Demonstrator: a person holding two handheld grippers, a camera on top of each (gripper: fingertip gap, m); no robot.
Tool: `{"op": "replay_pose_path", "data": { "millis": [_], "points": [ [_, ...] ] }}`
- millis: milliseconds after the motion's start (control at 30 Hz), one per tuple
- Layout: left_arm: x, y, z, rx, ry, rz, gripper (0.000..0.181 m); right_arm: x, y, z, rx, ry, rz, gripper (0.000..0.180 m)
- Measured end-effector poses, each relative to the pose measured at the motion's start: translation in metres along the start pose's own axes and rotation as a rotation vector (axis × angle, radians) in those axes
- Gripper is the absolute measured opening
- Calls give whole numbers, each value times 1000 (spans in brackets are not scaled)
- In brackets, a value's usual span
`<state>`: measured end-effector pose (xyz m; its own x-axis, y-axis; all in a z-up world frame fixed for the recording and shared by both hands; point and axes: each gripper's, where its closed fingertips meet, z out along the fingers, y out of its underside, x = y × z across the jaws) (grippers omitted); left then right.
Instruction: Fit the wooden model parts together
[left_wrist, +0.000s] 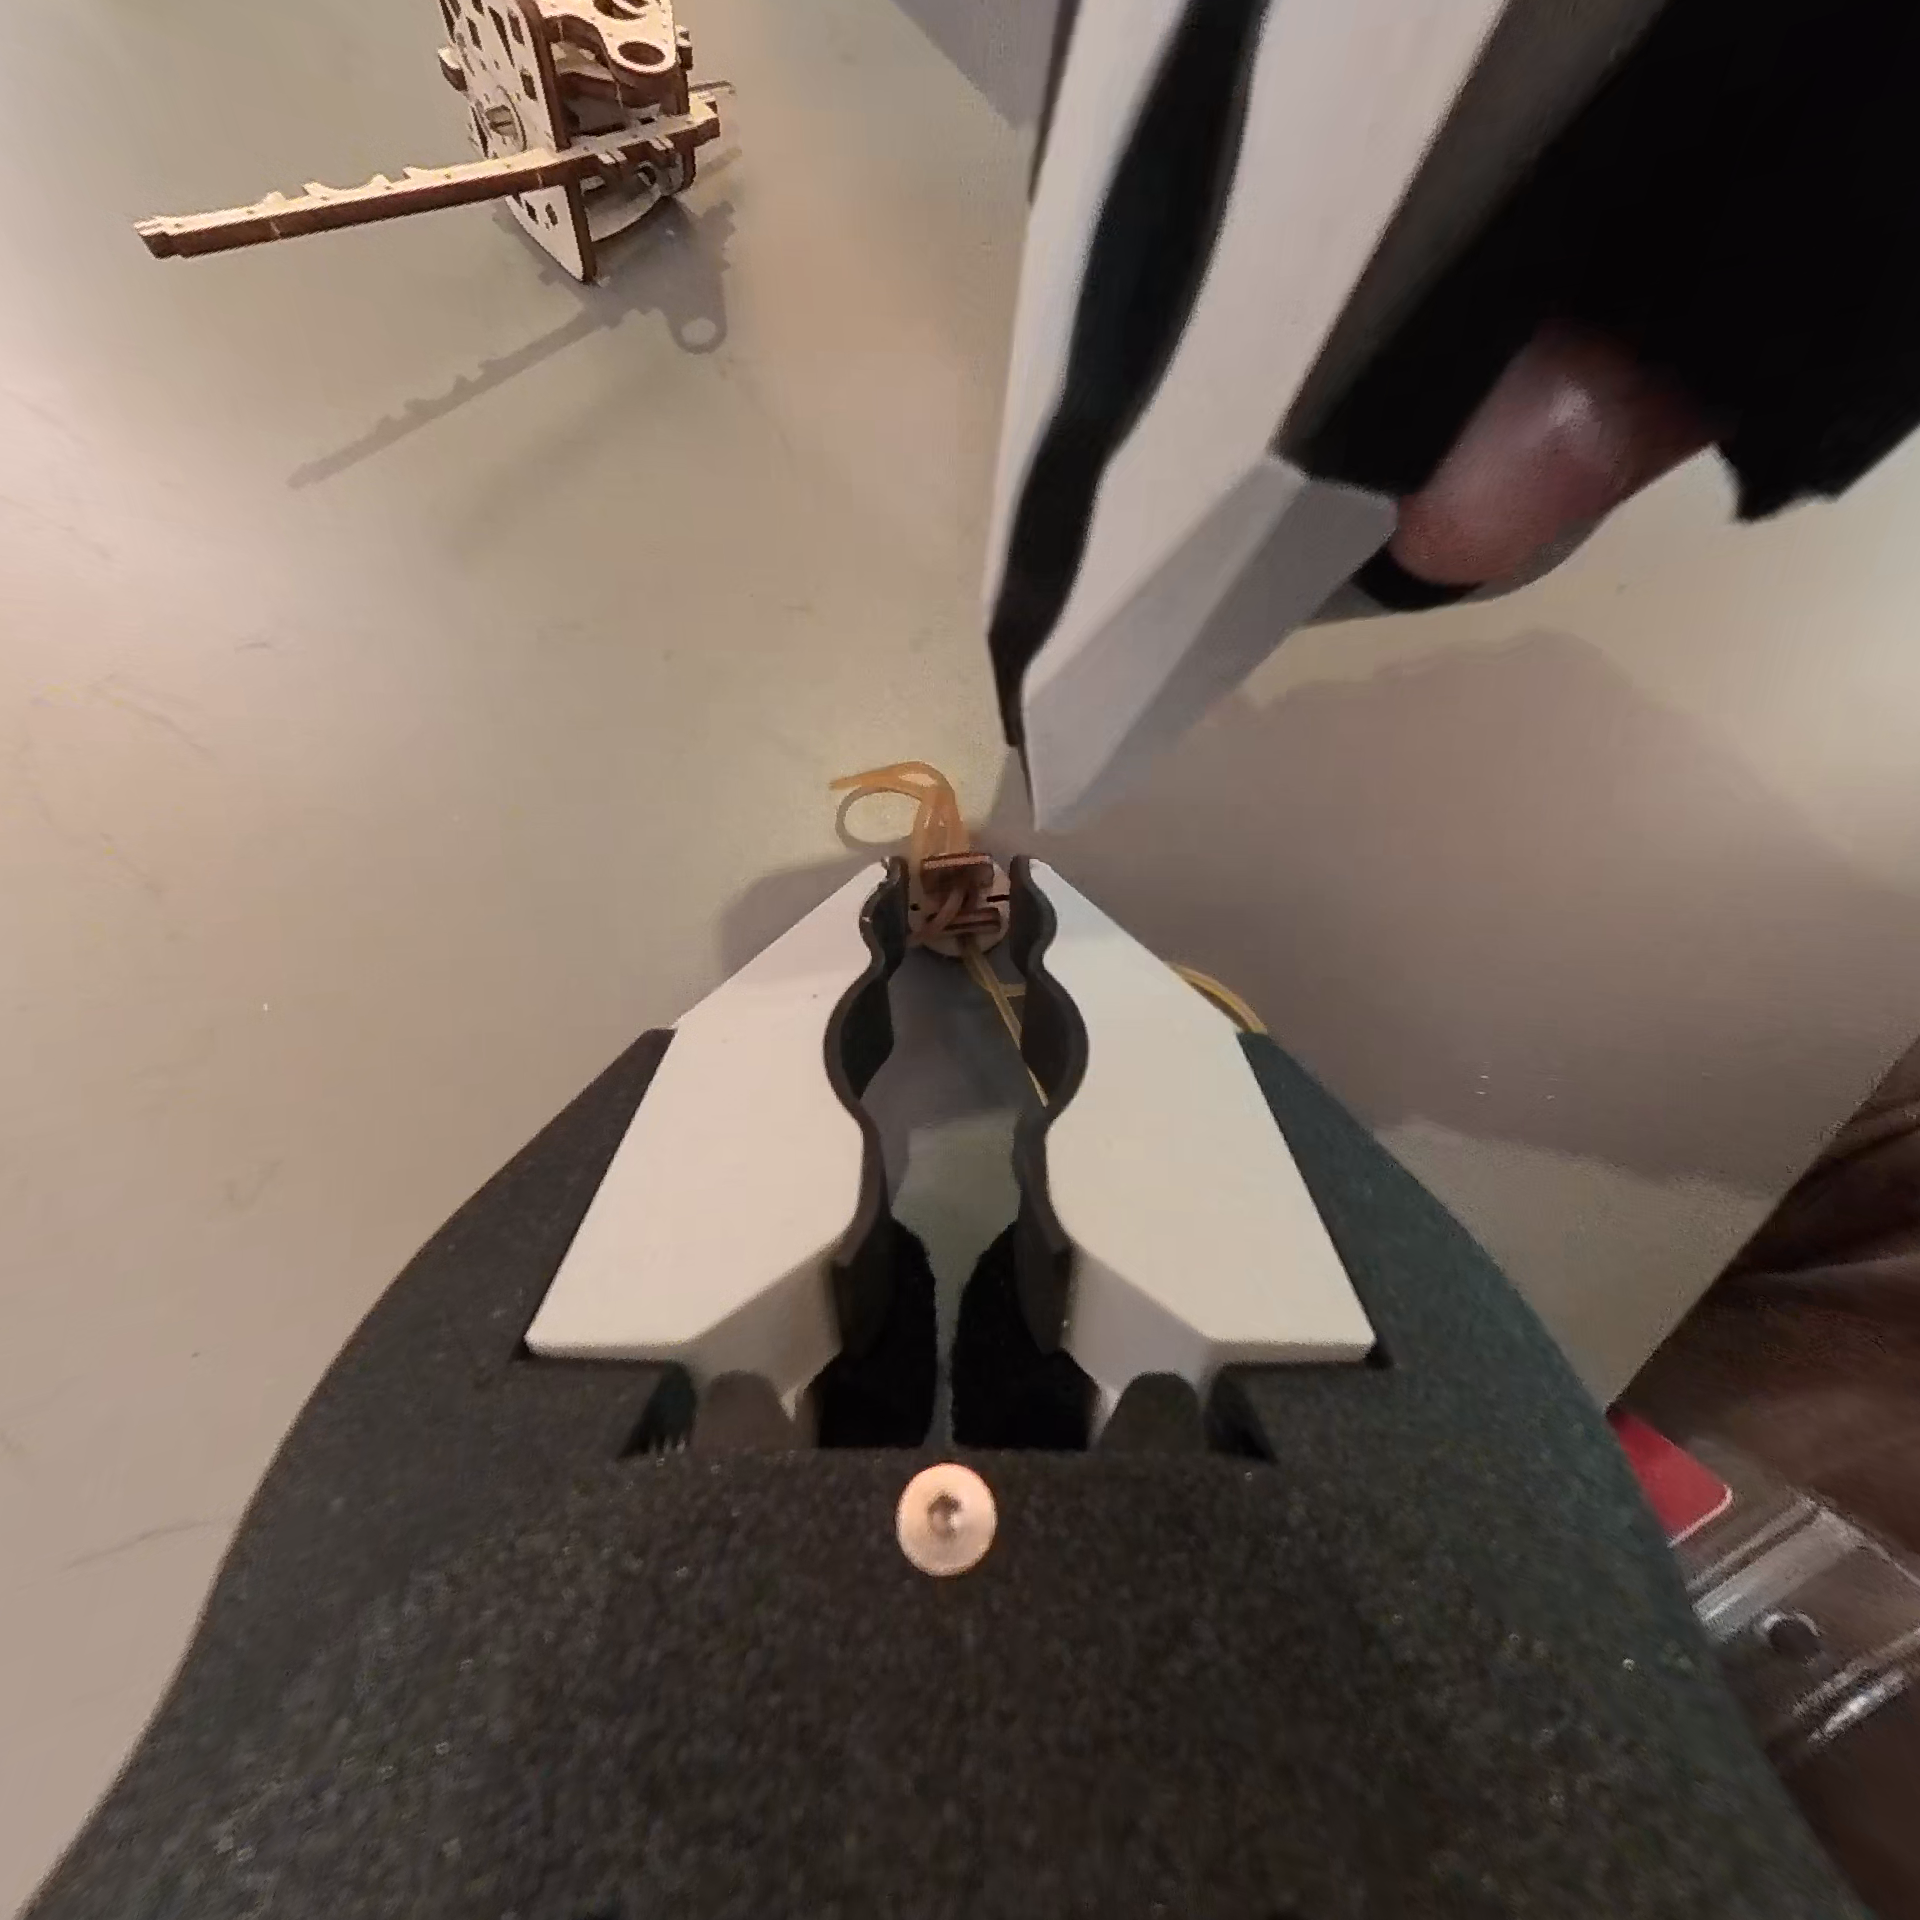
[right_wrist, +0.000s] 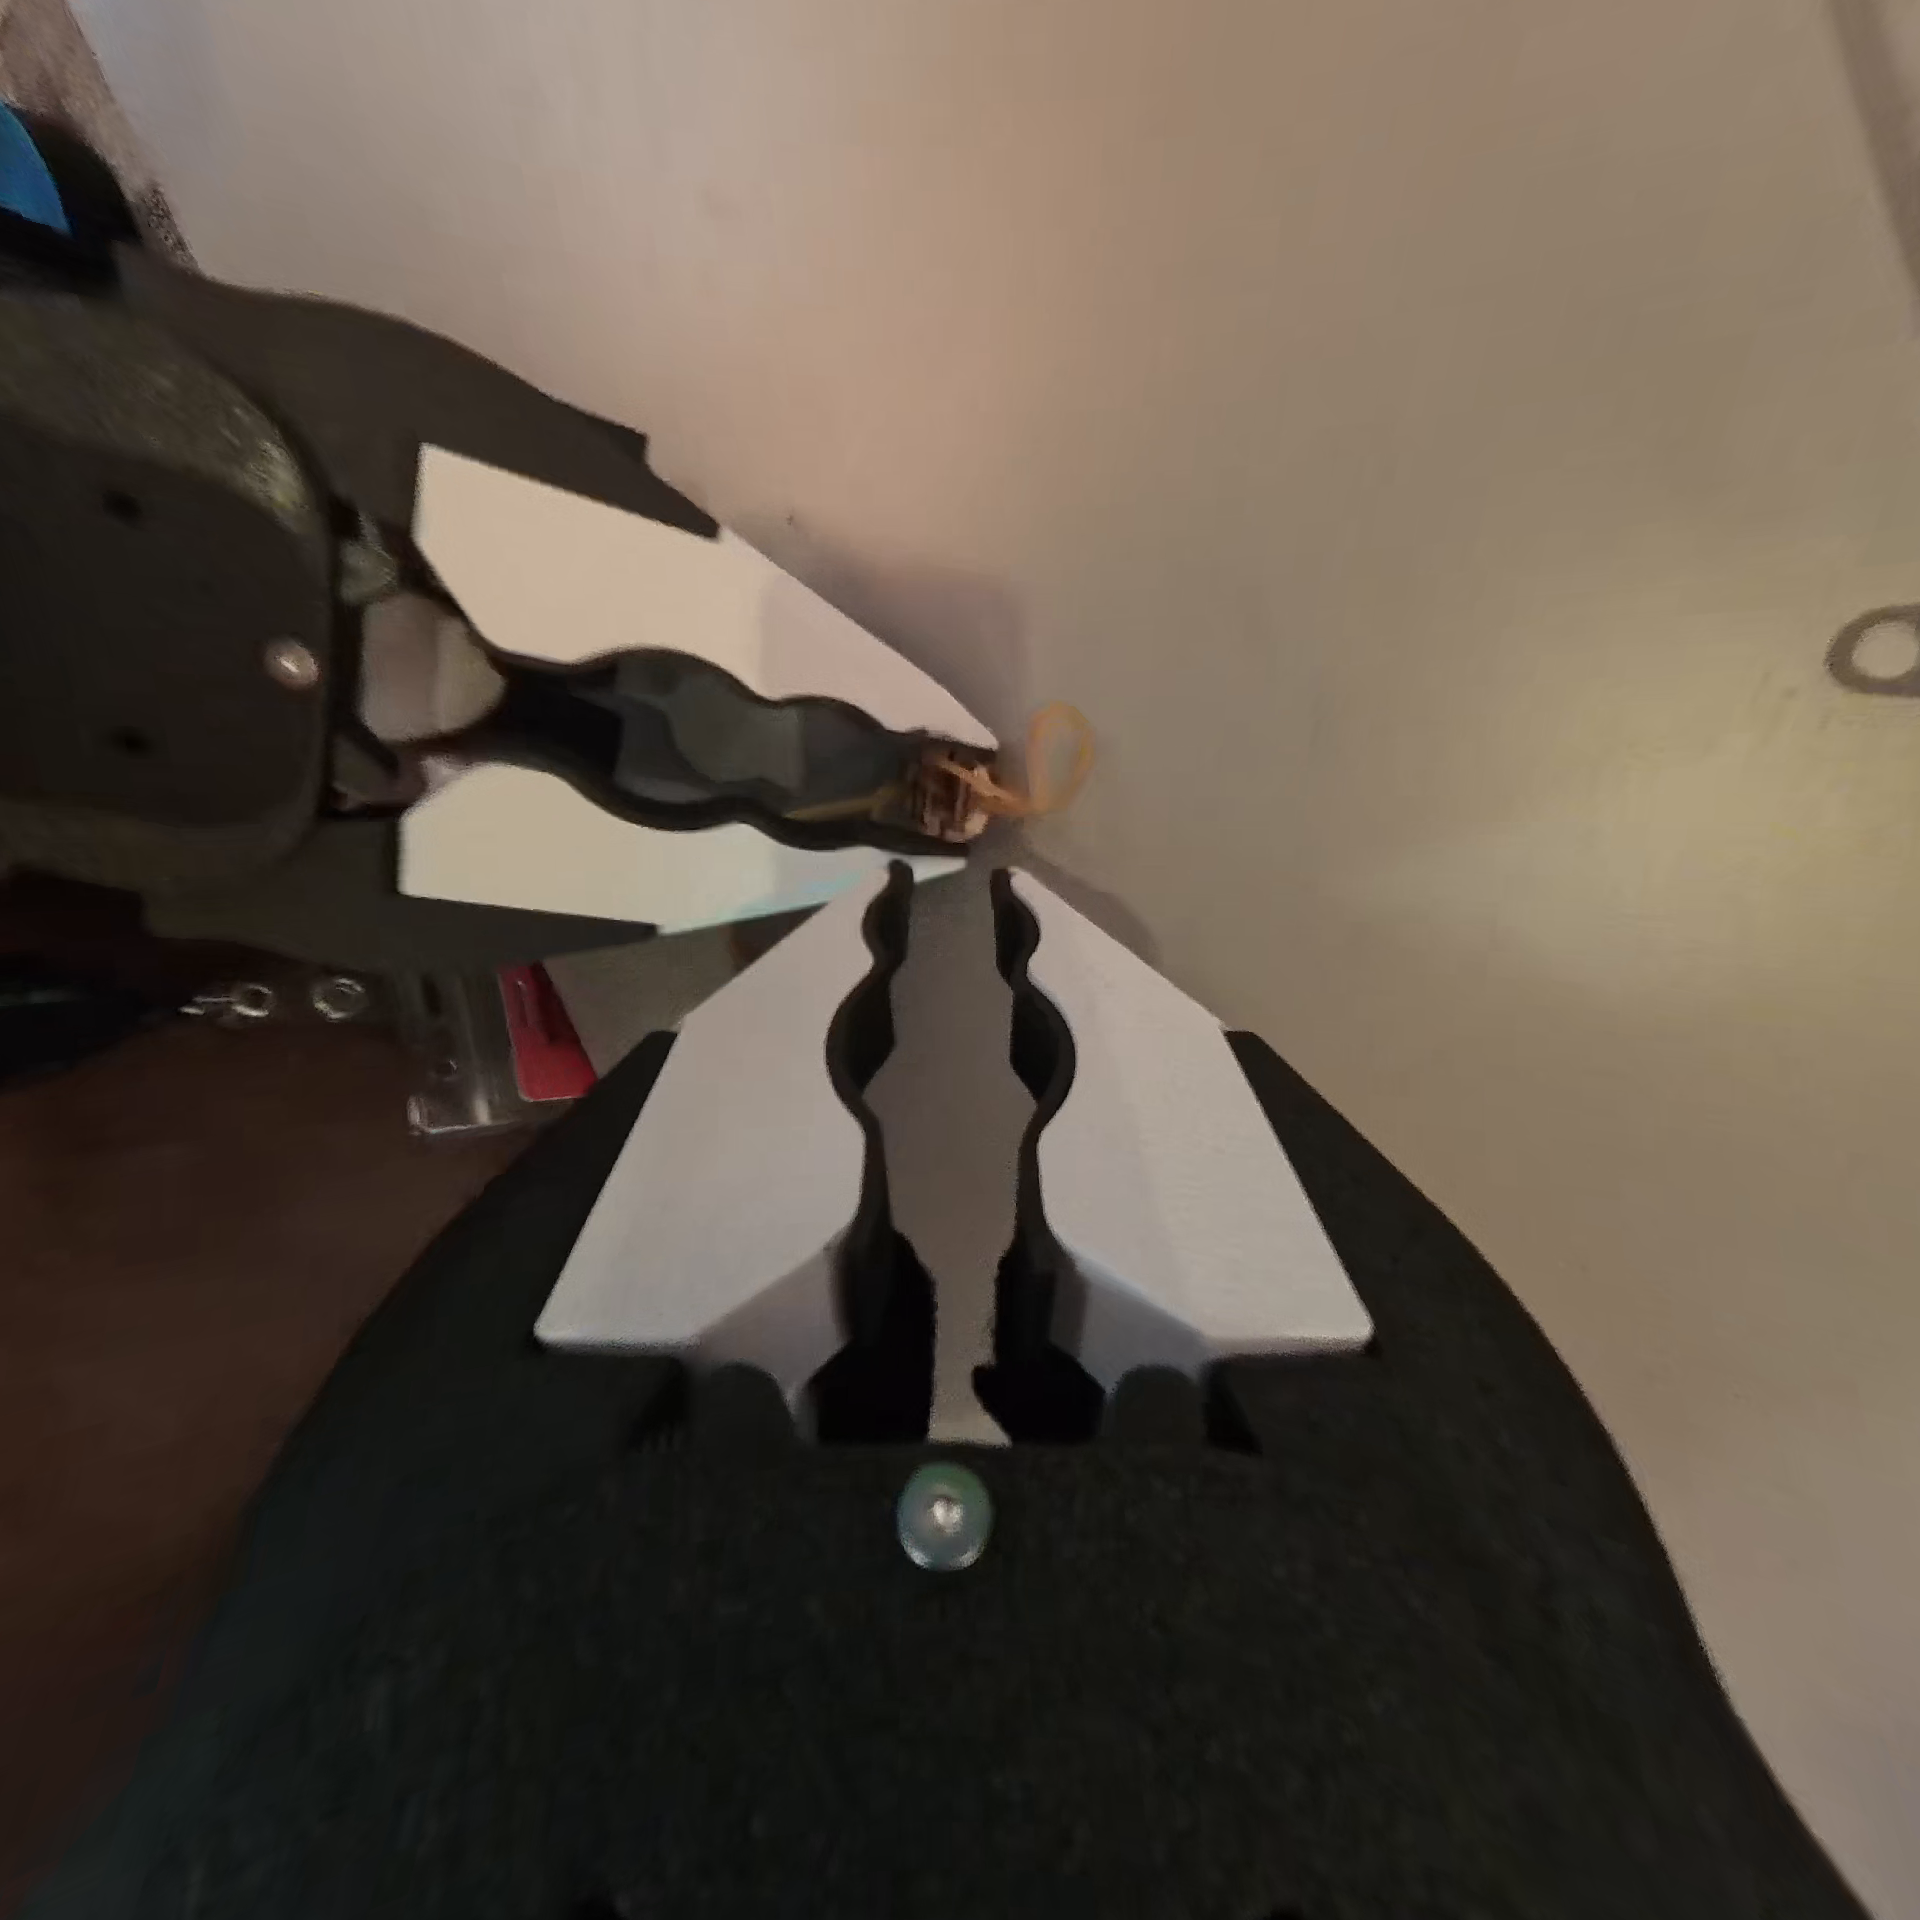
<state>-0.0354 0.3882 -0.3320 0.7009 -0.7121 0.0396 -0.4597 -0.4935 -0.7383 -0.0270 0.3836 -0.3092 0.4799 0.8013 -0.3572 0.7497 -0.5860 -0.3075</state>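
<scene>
Left wrist view only: a partly built wooden model (left_wrist: 582, 125), pale laser-cut plywood with round holes and a long notched bar jutting out sideways, standing on the bench (left_wrist: 364, 727) toward its far left, well apart from both grippers, with its shadow thrown on the surface beside it. Same view: the right gripper (left_wrist: 1023, 800) entering from the upper right, blurred, tips just beside the held piece, a fingertip of the person's hand (left_wrist: 1507, 468) on its body. Right wrist view only: the left gripper (right_wrist: 961, 774) seen from the side, and a ring-shaped shadow at the bench's right. Both views: a red and clear item (right_wrist: 520, 1049) by the bench's near edge. Task item: a small wooden part (left_wrist: 961, 899), brown, slotted and layered, with a tan rubber band (left_wrist: 894, 805) looped out beyond it and a strand trailing back between the fingers. Left gripper (left_wrist: 956, 894): jaws clenched on the small wooden part at the very tips, held low over the bench. Right gripper (right_wrist: 951, 878): jaws parted by a narrow gap, nothing between them, tips just beside the left gripper's tips and the rubber band (right_wrist: 1060, 764).
</scene>
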Motion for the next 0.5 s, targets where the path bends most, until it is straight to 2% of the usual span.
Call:
{"op": "replay_pose_path", "data": {
  "millis": [200,500],
  "points": [
    [0,0,0,0,-9,13,18,7,-4,9,117,18,-131,12],
    [2,0,0,-2,-24,46,18,1,-11,19,139,23,-63,3]
  ]
}}
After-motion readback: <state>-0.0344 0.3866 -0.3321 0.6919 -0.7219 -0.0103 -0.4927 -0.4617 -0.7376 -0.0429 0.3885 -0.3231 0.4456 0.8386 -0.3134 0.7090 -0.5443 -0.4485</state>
